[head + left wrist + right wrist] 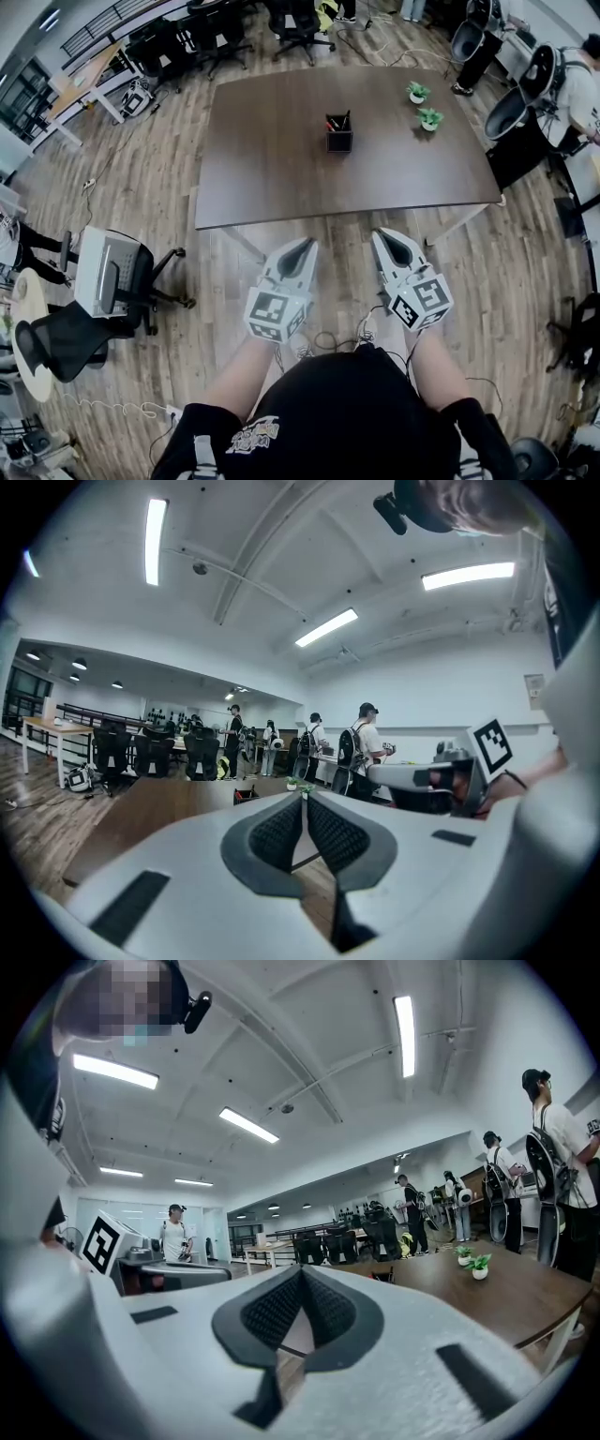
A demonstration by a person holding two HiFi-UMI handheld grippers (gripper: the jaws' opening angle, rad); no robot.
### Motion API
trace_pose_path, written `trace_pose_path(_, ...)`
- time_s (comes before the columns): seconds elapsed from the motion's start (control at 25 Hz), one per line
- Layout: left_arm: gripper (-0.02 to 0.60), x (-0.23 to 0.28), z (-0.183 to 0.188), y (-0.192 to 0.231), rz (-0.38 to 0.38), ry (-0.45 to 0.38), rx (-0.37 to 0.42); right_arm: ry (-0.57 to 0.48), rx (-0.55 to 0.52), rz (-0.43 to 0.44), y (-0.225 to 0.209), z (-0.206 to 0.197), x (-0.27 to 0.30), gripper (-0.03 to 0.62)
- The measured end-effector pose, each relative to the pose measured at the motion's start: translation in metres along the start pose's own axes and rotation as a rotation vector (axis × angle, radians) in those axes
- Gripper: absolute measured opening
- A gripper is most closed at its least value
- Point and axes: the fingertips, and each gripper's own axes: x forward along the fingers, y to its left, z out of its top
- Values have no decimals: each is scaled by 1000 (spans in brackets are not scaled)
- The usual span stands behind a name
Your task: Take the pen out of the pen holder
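A black square pen holder point(339, 133) with several pens point(335, 123) standing in it sits near the middle of the dark brown table point(272, 169). Both grippers hang in front of the table's near edge, well short of the holder. My left gripper point(307, 244) is shut and empty, its jaws meeting at the tips point(304, 796). My right gripper point(380, 234) is likewise shut with nothing between its pads point(302, 1270). From the left gripper view the holder point(246, 794) shows small and far off; from the right gripper view it point(382, 1276) peeks just over the jaw.
Two small potted plants point(424, 105) stand at the table's far right. An office chair point(112, 277) is on the floor at the left. Cables point(328, 339) lie on the wooden floor by my feet. People stand at the right, beyond the table point(553, 1176).
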Motion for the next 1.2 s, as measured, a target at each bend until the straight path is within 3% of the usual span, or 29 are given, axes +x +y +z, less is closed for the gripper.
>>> trace_pose_path(0.2,29,20,2,-19,21,-4,3,-3,1,26,-26,4,-10,35)
trace_pose_path(0.28,127,30,0,-26,38,-5,4,-9,5,35,-40,3,-13,61)
trace_pose_path(0.4,174,46,-1,-37,64,-11,4,-11,4,57,-60,3,-17,123)
trace_pose_path(0.84,192,91,0,-89,145,-22,4,-5,-1,169,-117,13,-40,172)
trace_pose_path(1.2,192,108,7,-96,154,-24,11,-20,13,176,-138,21,-40,178)
